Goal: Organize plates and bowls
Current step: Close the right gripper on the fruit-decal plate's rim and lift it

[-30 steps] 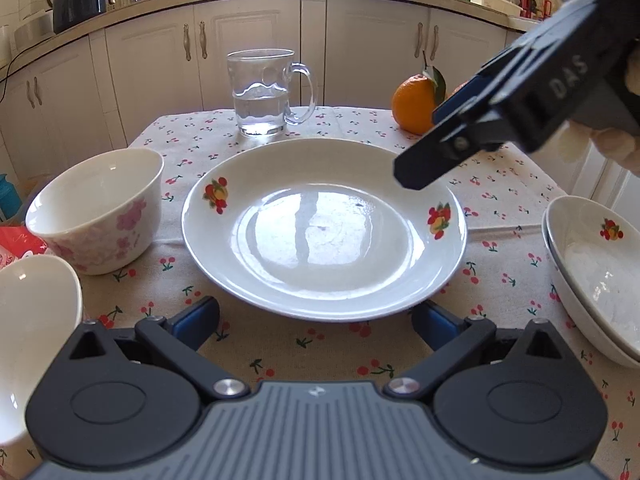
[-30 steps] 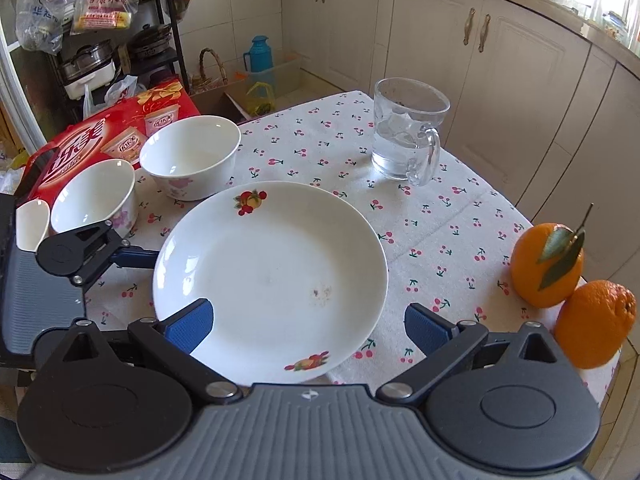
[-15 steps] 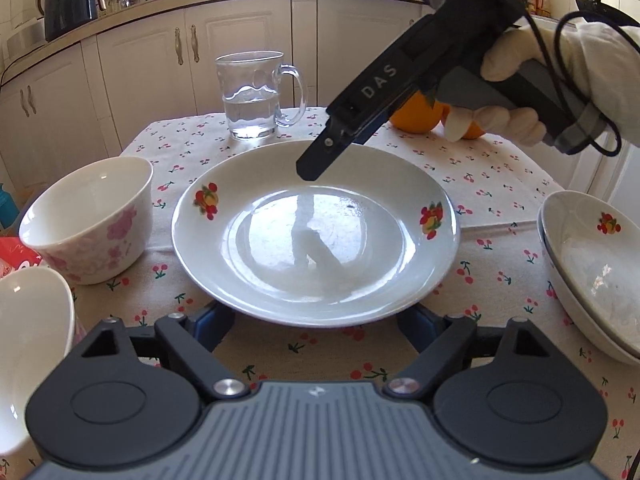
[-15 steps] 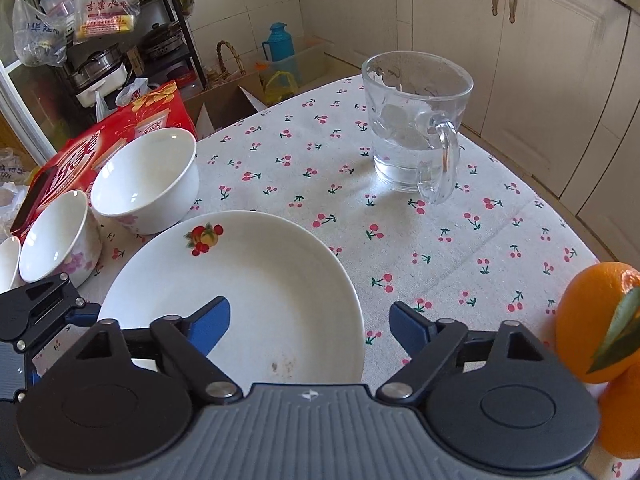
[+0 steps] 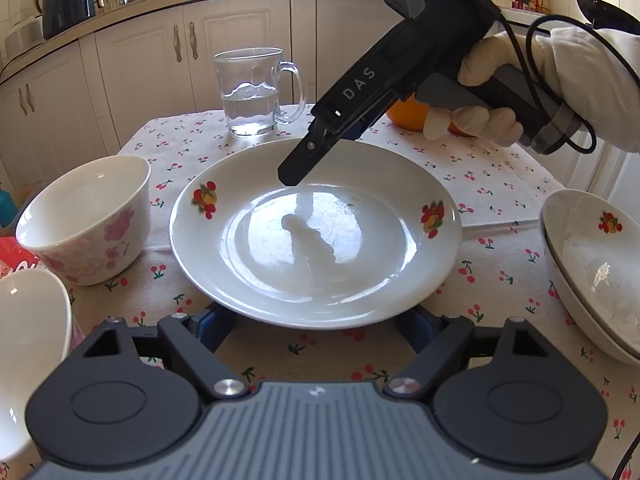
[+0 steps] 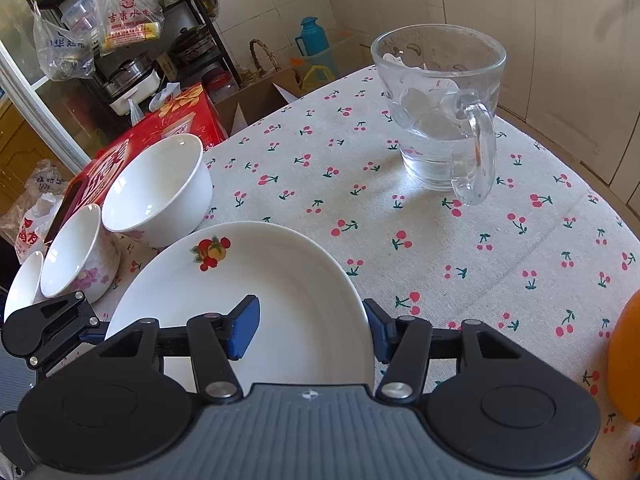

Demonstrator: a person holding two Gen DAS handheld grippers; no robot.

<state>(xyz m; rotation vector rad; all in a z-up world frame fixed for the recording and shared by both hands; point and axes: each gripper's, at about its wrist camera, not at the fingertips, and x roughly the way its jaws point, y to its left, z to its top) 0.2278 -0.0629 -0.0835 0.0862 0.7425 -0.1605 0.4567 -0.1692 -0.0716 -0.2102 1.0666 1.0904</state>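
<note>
A white plate with fruit prints (image 5: pixel 316 240) lies mid-table on the cherry cloth. My left gripper (image 5: pixel 314 326) sits at its near rim, blue pads low on either side. Its jaws are closing a little and nothing is gripped. My right gripper (image 5: pixel 292 176), held by a gloved hand (image 5: pixel 480 120), slants down over the plate's far side. In the right wrist view the right gripper (image 6: pixel 310 330) straddles the plate (image 6: pixel 248 280) rim. One pad is over the inside and one outside. The jaws are closing and the pads stand off the rim.
A pink-flowered bowl (image 5: pixel 88 220) and a second bowl (image 5: pixel 28 360) stand to the left, beside a red box (image 6: pixel 160 132). Stacked plates (image 5: pixel 592 272) sit at the right. A glass mug of water (image 5: pixel 252 96) and an orange (image 5: pixel 404 116) are behind the plate.
The right gripper came in from the right and sank over the plate's far side, its jaws narrowing around the rim. The left gripper stayed put and its jaws narrowed somewhat.
</note>
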